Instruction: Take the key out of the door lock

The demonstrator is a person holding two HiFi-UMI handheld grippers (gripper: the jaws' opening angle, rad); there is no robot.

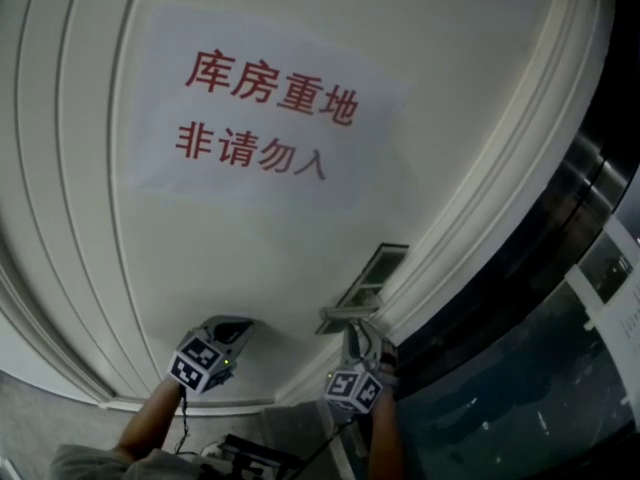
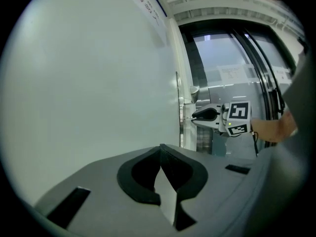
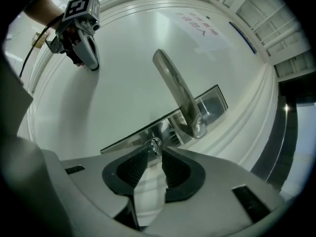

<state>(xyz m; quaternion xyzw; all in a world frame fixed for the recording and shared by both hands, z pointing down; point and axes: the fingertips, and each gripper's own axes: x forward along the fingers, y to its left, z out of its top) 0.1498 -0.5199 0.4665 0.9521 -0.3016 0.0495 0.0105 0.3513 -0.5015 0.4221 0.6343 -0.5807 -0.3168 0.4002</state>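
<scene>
A small silver key (image 3: 155,144) sticks out of the steel lock plate (image 3: 207,105) on the white door, just below the lever handle (image 3: 178,94). My right gripper (image 3: 152,154) is up against the plate with its jaw tips closed on the key's head. In the head view the right gripper (image 1: 357,360) sits under the handle (image 1: 347,313) and lock plate (image 1: 378,271). My left gripper (image 1: 232,330) is held to the left of it, close to the bare door panel. In its own view the left gripper (image 2: 160,152) is shut on nothing, and the right gripper (image 2: 197,116) shows at the door edge.
A paper sign (image 1: 262,108) with red characters is stuck on the door above the lock. The moulded door frame (image 1: 500,183) runs along the right, with dark glass (image 1: 540,368) beyond it. A cable and some gear (image 1: 255,453) lie on the floor below.
</scene>
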